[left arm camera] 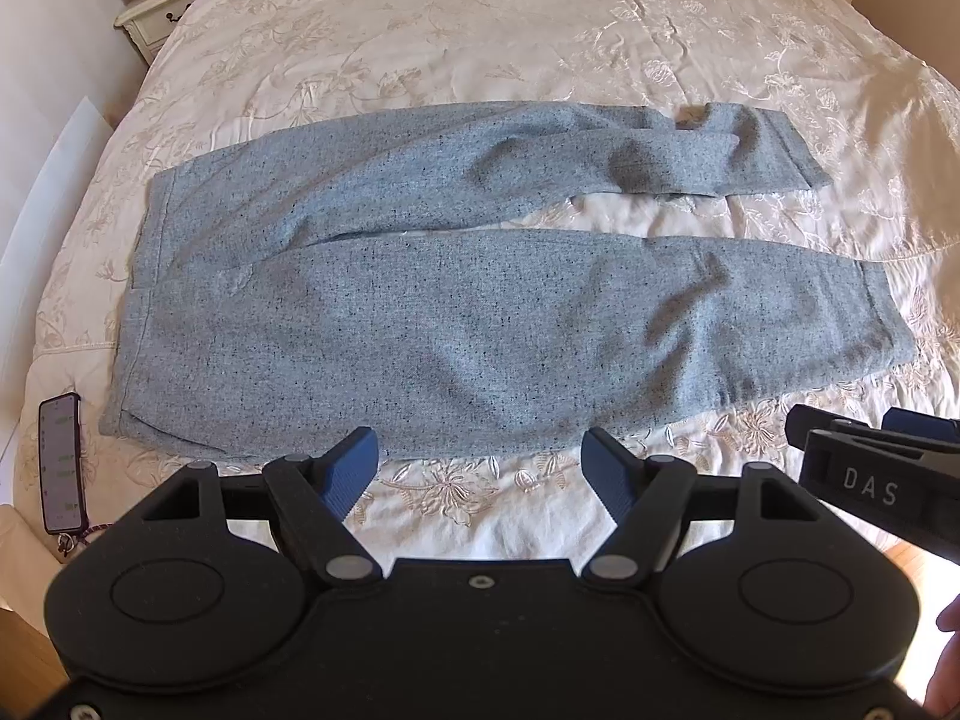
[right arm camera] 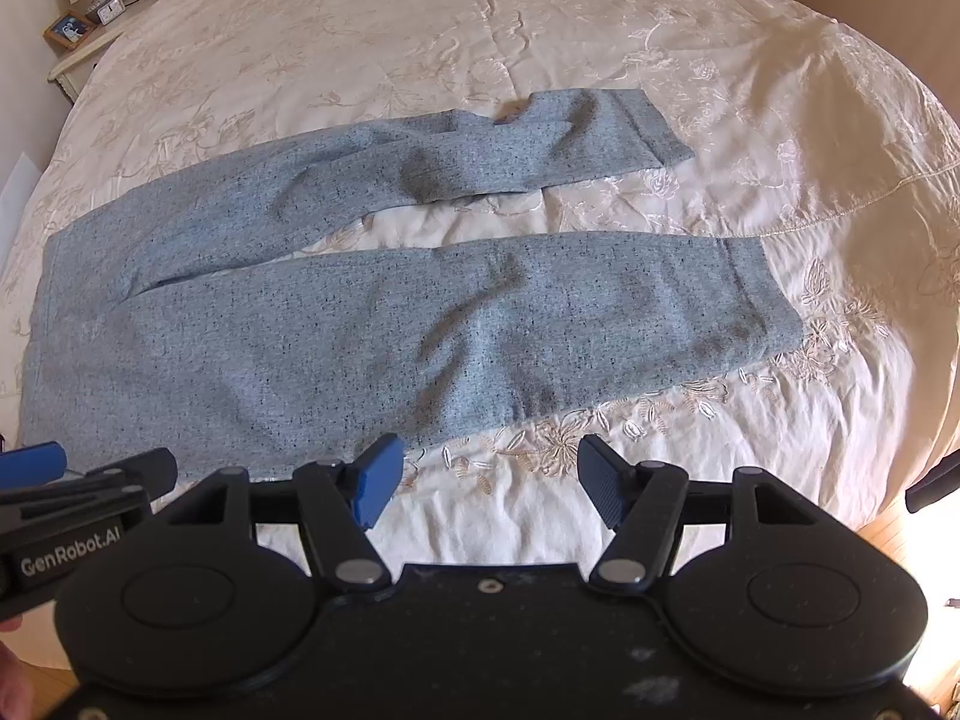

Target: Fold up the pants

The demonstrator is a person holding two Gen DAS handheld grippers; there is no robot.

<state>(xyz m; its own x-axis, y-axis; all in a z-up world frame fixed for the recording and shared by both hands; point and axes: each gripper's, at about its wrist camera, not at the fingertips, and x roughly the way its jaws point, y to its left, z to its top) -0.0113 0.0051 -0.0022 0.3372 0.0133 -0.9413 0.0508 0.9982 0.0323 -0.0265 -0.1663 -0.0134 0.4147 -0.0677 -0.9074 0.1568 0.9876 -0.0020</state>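
Pants crosswise, waistband left, unfolded

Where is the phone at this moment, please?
In the left wrist view, the phone lies at the far left on the bedspread, beside the waistband end of the grey pants, apart from them.

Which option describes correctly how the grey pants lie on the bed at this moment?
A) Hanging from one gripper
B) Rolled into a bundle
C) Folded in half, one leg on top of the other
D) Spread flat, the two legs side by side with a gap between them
D: the pants lie flat on the bedspread, legs apart, and both the left gripper and right gripper are open and empty.
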